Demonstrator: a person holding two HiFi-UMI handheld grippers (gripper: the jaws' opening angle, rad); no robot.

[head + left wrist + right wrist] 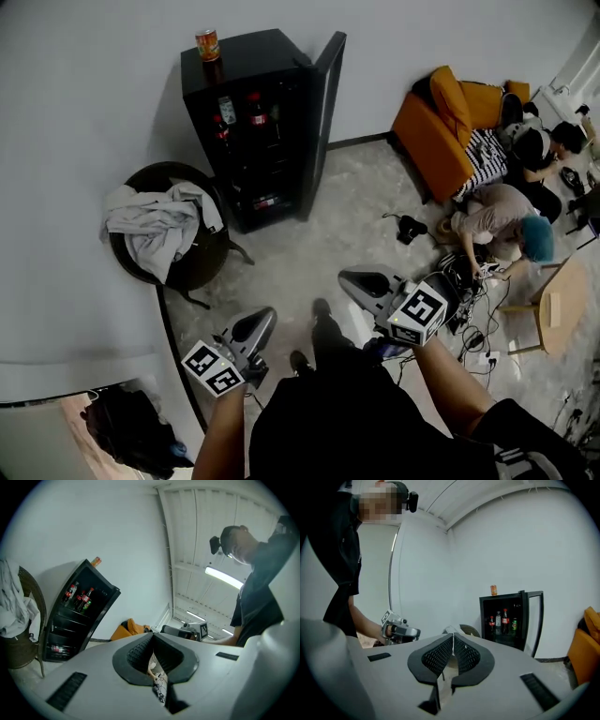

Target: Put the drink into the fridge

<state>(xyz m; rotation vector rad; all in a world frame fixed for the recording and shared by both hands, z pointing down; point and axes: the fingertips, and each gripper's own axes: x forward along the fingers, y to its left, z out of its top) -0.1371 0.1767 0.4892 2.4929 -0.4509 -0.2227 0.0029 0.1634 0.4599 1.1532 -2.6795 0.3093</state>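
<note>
Both of your grippers are empty.

- Left gripper (263, 320), lower left of centre in the head view. In the left gripper view the jaws are together at the tips with nothing between them. Floor clutter shows through the slot below the tips.
- Right gripper (352, 278), just right of centre in the head view. In the right gripper view the jaws are pressed together along a thin seam and hold nothing.
- The two grippers are held apart, one on each side of your body. Each one shows in the other's view.

The drink can (207, 44), orange-red, stands upright on top of the fridge (248, 58). It sits at the fridge's left rear corner, in the upper left of the head view, well apart from both grippers. The left gripper view shows it above the fridge's top edge. In the right gripper view it sits right of centre, on the fridge top.

The fridge is black and stands against the white wall (94, 112). Its door (324, 122) is swung open to the right. Bottles (251, 109) stand upright on the upper shelf inside, and something red and white lies on a lower shelf; you cannot tell what.

- Just left of the fridge is a dark round chair (208, 267) with a grey cloth (157, 227) heaped on it.
- An orange sofa (431, 139) is at upper right.
- Below the sofa, a person (495, 217) is crouched on the floor among cables.
</note>
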